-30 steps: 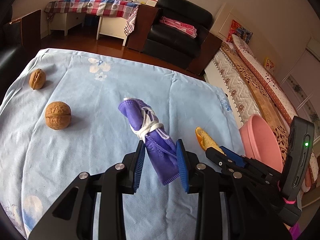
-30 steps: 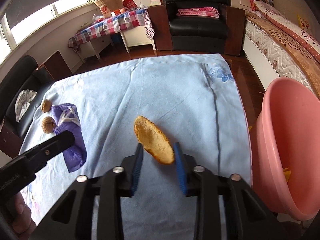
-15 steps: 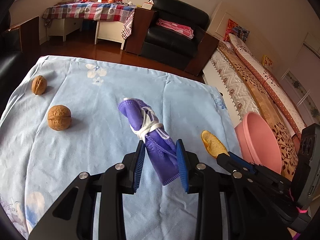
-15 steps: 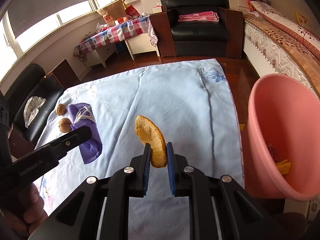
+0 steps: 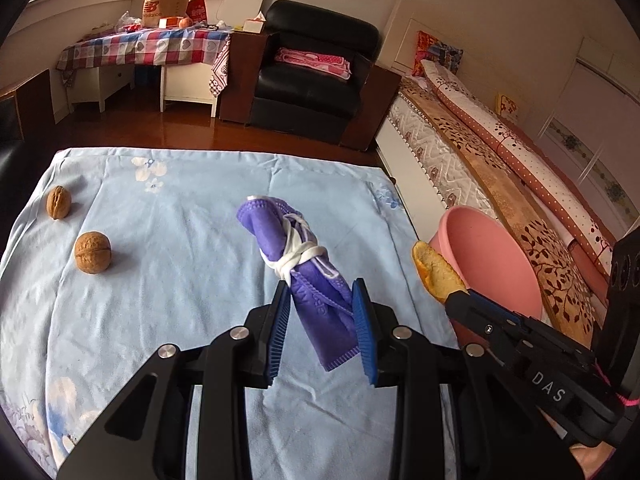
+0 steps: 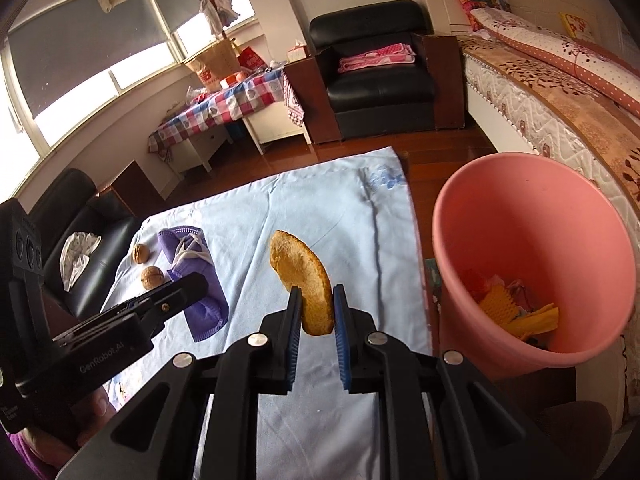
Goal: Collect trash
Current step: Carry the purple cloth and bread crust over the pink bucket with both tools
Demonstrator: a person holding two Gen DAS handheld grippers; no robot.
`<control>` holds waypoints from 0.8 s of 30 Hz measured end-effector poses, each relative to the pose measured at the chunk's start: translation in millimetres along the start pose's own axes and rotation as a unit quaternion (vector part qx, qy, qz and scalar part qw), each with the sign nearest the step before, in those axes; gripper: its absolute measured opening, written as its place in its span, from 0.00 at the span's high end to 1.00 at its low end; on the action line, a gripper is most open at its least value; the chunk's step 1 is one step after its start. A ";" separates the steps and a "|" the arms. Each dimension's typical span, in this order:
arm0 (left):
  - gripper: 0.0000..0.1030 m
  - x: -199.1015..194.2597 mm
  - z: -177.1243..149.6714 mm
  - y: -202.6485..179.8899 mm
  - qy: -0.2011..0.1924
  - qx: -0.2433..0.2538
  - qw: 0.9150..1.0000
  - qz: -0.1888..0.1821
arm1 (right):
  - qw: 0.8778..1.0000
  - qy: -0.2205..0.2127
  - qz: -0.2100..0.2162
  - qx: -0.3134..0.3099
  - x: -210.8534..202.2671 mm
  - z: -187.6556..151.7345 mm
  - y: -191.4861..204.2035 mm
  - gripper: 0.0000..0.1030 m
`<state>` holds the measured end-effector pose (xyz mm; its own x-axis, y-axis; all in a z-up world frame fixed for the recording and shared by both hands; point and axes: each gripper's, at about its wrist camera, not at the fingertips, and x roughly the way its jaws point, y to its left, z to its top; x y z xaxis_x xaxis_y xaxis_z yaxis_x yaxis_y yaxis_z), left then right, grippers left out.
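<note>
My left gripper [image 5: 320, 312] is shut on a rolled purple face mask [image 5: 296, 264] tied with its white straps, held clear above the blue cloth. My right gripper [image 6: 316, 312] is shut on a slice of toasted bread [image 6: 302, 276], lifted off the table; the same slice [image 5: 434, 270] shows at the right in the left wrist view. The pink bin [image 6: 532, 264] stands on the floor past the table's right edge, with yellow and pink scraps inside. Two walnuts [image 5: 93, 257] [image 5: 59, 202] lie on the cloth at the left.
The table wears a light blue flowered cloth [image 5: 180, 208]. A black armchair [image 5: 316, 76] and a checked side table [image 5: 144, 50] stand beyond it. A bed [image 6: 560, 92] runs along the right wall. A crumpled white tissue [image 6: 78, 252] rests on a dark seat at the left.
The right jaws closed on the bread slice and lifted it off the cloth. Both grippers rose and shifted right toward the pink bin, each carrying its item.
</note>
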<state>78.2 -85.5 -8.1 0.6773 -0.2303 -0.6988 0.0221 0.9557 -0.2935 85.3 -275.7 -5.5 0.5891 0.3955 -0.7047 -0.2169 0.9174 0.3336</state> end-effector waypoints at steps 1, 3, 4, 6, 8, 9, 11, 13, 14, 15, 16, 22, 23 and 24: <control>0.70 -0.4 0.1 -4.5 -0.001 0.005 1.000 -0.002 | 1.000 -0.003 0.000 0.003 -2.7 -0.1 -2.1 0.85; 0.70 -0.8 0.9 -13.9 -0.002 0.015 1.000 -0.005 | 1.000 -0.011 -0.002 0.009 -9.9 0.6 -7.2 0.85; 0.70 -1.2 1.1 -19.8 -0.003 0.022 1.000 -0.008 | 1.000 -0.016 -0.004 0.011 -14.3 0.8 -9.8 0.85; 0.70 -2.2 1.7 -31.7 -0.008 0.037 0.999 -0.013 | 1.000 -0.025 -0.009 0.014 -22.2 0.8 -14.5 0.85; 0.70 -3.1 3.0 -43.4 -0.012 0.049 0.999 -0.018 | 0.999 -0.035 -0.014 0.020 -31.1 1.0 -20.9 0.85; 0.70 -3.3 3.8 -50.5 -0.015 0.056 0.998 -0.022 | 0.999 -0.039 -0.015 0.023 -34.6 0.9 -23.6 0.85; 0.70 -2.5 6.3 -63.4 -0.018 0.067 0.997 -0.028 | 0.998 -0.048 -0.023 0.029 -43.1 1.3 -30.6 0.85; 0.70 -2.0 8.5 -76.6 -0.021 0.079 0.996 -0.037 | 0.997 -0.058 -0.030 0.036 -51.2 1.9 -38.0 0.85; 0.70 -1.5 8.7 -82.1 -0.023 0.083 0.995 -0.040 | 0.997 -0.063 -0.033 0.041 -55.1 2.4 -42.3 0.85; 0.70 -0.8 9.9 -87.3 -0.024 0.087 0.995 -0.044 | 0.996 -0.068 -0.036 0.045 -58.4 3.3 -46.5 0.85; 0.70 0.1 11.3 -93.3 -0.026 0.092 0.994 -0.049 | 0.995 -0.073 -0.040 0.051 -62.6 3.7 -52.0 0.85; 0.70 10.0 11.9 -128.4 -0.032 0.120 0.989 -0.084 | 0.990 -0.093 -0.062 0.088 -78.6 5.4 -86.4 0.85; 0.70 12.1 11.3 -132.6 -0.030 0.122 0.988 -0.090 | 0.989 -0.096 -0.066 0.093 -80.3 5.6 -92.3 0.85; 0.70 15.6 11.5 -137.4 -0.026 0.123 0.987 -0.095 | 0.988 -0.098 -0.071 0.099 -81.3 4.9 -97.5 0.85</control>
<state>94.2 -218.3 28.8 0.6809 -0.4059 -0.6096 0.3264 0.9133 -0.2435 62.4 -397.5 22.3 0.7461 0.2306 -0.6246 0.0227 0.9288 0.3700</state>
